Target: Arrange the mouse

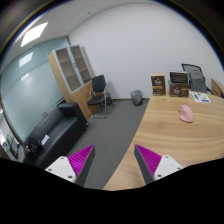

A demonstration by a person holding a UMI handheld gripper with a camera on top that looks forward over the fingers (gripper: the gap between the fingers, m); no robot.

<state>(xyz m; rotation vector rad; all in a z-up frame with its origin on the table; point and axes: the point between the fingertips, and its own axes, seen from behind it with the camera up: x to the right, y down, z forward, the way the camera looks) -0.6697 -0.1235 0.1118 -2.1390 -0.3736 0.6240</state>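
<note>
One gripper [115, 163], gripper view: fingers apart, holding nothing. Mouse [186, 113], pink, well beyond them to the right on a wooden table [160, 135]. Likely light, rigid, smooth-shelled; best pinched across its flanks. Chair [98, 97] far ahead.

a black chair [98, 93] stands beside a wooden cabinet [71, 68].
</note>
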